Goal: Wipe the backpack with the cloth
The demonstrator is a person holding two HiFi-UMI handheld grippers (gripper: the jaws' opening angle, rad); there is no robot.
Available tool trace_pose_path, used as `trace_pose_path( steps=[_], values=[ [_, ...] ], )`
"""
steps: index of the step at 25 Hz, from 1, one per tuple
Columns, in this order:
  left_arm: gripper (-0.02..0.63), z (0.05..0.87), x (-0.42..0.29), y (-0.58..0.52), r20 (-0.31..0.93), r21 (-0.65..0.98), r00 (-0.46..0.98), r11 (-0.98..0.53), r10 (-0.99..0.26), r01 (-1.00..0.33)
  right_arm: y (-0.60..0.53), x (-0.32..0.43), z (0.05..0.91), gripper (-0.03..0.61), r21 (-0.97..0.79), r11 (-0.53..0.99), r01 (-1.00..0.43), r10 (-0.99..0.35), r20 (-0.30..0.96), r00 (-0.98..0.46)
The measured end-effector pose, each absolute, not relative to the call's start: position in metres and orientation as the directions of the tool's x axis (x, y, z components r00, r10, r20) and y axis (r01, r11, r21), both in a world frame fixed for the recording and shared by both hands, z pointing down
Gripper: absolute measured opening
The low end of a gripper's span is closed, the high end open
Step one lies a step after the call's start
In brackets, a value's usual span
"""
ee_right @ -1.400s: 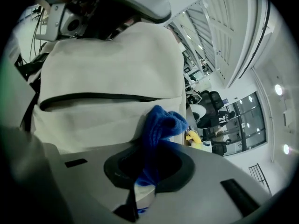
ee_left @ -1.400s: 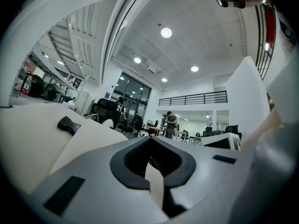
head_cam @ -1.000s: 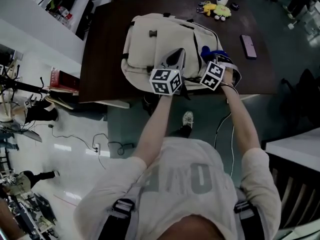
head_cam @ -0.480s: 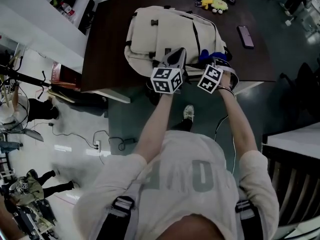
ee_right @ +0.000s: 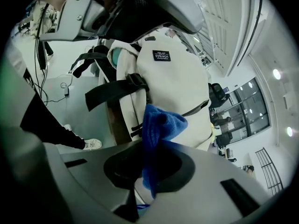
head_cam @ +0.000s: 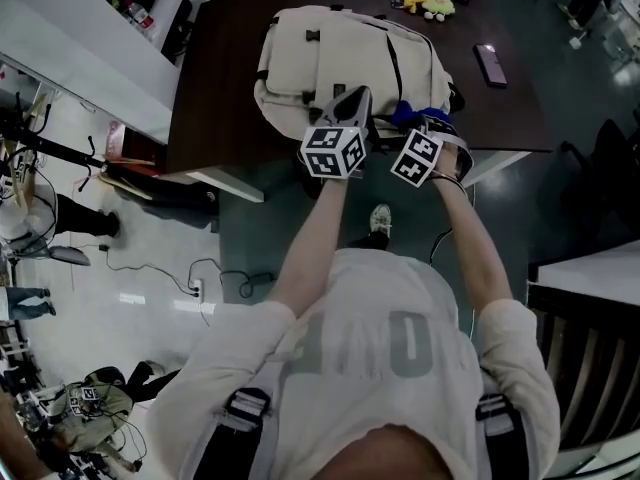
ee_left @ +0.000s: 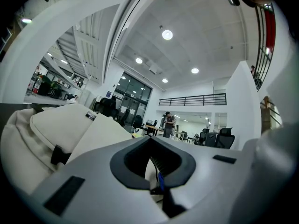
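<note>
Both grippers sit a touch higher in the head view than a second ago and the backpack (head_cam: 340, 63) has slid up the frame with them, so mostly head motion; their place at the backpack's near end is unchanged. Backpack is cream, lying flat on the dark table (head_cam: 215, 78), its near end at the table's front edge. Left gripper (head_cam: 355, 98) is over that near end with its jaws closed together at the tips; its own view shows nothing pinched, only cream fabric beyond the jaws. Right gripper (head_cam: 432, 124) is just beside it at the backpack's near right corner, jaws clamped on the blue cloth (ee_right: 158, 127). Cloth bunches up out of the jaws toward the backpack's side panel; can't tell whether it touches the fabric. Right gripper view also shows a black strap (ee_right: 112, 93) across the cream side and a small black label (ee_right: 161, 55) above it. A phone (head_cam: 490, 65) lies on the table right of the backpack, well apart from it. Yellow plush toys (head_cam: 425, 6) sit at the far edge.
</note>
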State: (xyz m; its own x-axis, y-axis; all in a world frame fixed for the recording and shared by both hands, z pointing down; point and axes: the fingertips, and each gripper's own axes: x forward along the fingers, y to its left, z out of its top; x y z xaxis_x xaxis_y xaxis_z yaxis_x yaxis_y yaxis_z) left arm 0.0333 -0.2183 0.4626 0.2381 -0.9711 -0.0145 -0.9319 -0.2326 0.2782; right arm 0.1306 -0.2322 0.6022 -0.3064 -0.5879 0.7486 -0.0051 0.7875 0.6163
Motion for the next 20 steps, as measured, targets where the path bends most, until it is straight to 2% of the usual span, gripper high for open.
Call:
trace_pose_path(
  steps=[14,16,20],
  values=[
    [0.002,0.463,0.037,-0.208,-0.01,0.289,0.249,-0.242,-0.968,-0.926,-0.219,0.124,0.602,0.041,0.599,0.8,-0.011,-0.571,0.757,-0.316],
    [0.002,0.459,0.033,-0.196,-0.012,0.273,0.243,-0.237,-0.97,-0.932,-0.222,0.126,0.592,0.041,0.582,0.807,-0.096,-0.575,0.741,-0.347],
    [0.002,0.437,0.009,-0.152,-0.045,0.249,0.187,-0.192,-0.981,-0.949,-0.219,0.136,0.54,0.041,0.494,0.757,-0.427,-0.651,0.622,-0.435]
  ],
)
